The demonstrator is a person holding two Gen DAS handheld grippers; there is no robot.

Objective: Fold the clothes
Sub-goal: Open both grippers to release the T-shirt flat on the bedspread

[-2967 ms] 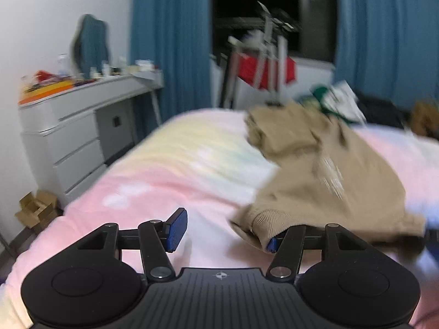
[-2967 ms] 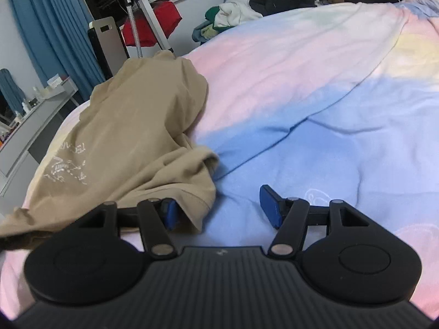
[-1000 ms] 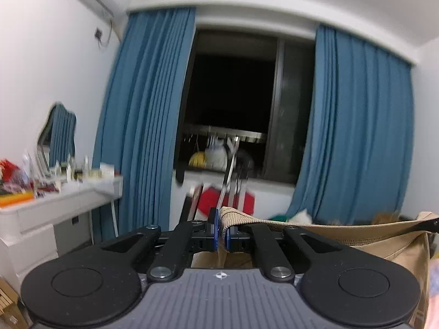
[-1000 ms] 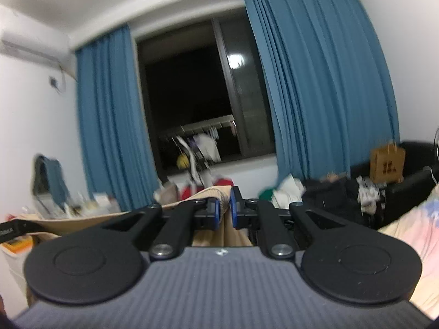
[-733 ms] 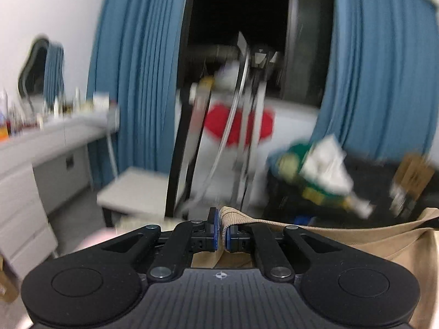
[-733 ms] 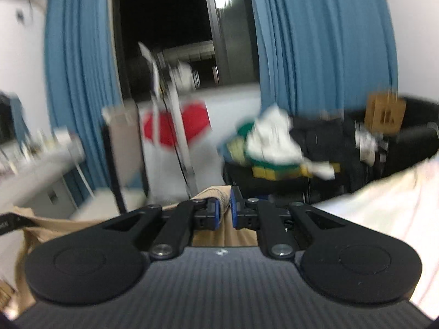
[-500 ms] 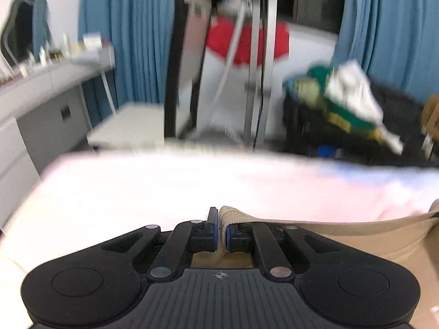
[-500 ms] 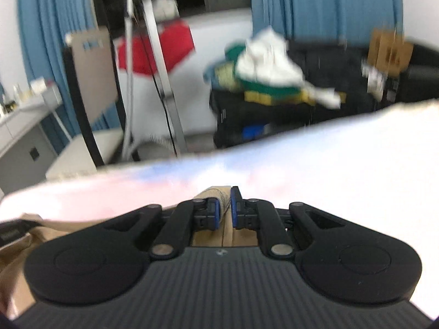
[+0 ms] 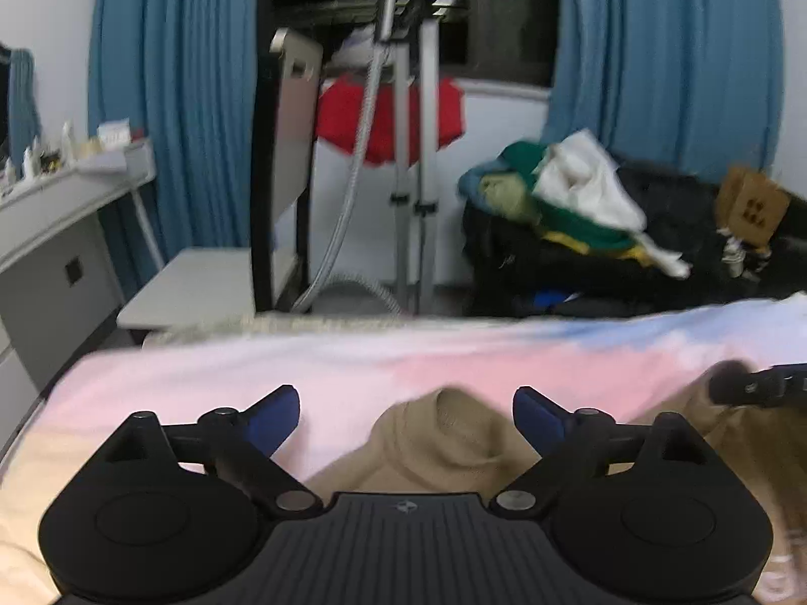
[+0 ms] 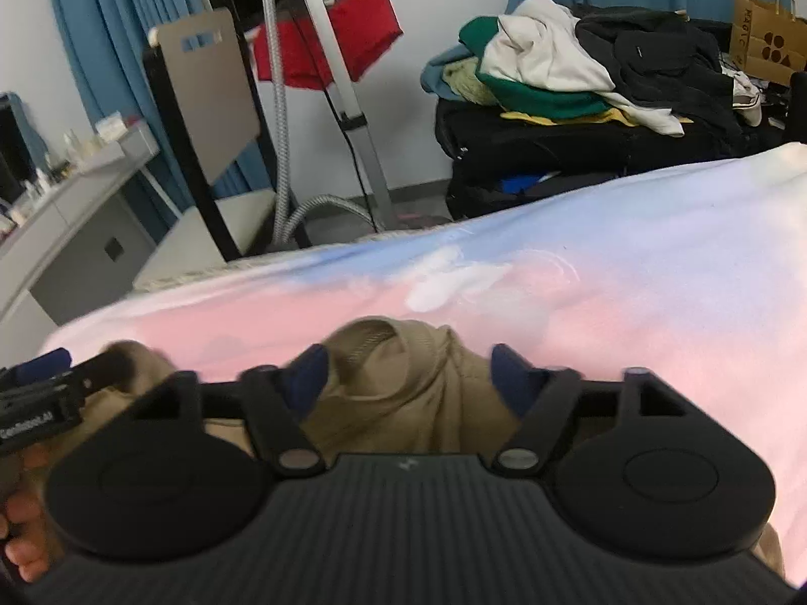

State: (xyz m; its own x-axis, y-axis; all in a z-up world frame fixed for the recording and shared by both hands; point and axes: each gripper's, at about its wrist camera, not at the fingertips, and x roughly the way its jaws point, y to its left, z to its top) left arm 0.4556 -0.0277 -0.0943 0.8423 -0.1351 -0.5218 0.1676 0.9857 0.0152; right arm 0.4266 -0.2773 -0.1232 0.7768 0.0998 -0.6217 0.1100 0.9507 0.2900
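Note:
A tan shirt (image 9: pixel 444 443) lies on the pastel pink and blue bedspread (image 9: pixel 353 358), bunched up between my fingers. My left gripper (image 9: pixel 406 416) is open, with its blue pads on either side of a raised fold of the shirt. My right gripper (image 10: pixel 408 370) is also open over another bunched part of the tan shirt (image 10: pixel 398 383). The right gripper's tip shows at the right edge of the left wrist view (image 9: pixel 756 385). The left gripper shows at the left edge of the right wrist view (image 10: pixel 40 393).
Beyond the bed's far edge stand a clothes steamer with a red garment (image 9: pixel 388 116), a grey chair (image 10: pixel 212 116), a heap of clothes on a black bag (image 10: pixel 565 80), a paper bag (image 10: pixel 766 40) and a white dresser (image 9: pixel 55 232). Blue curtains hang behind.
Both grippers came down from holding the shirt stretched in the air to the bed. Both jaws have opened and let go of the shirt, which now rests on the bedspread.

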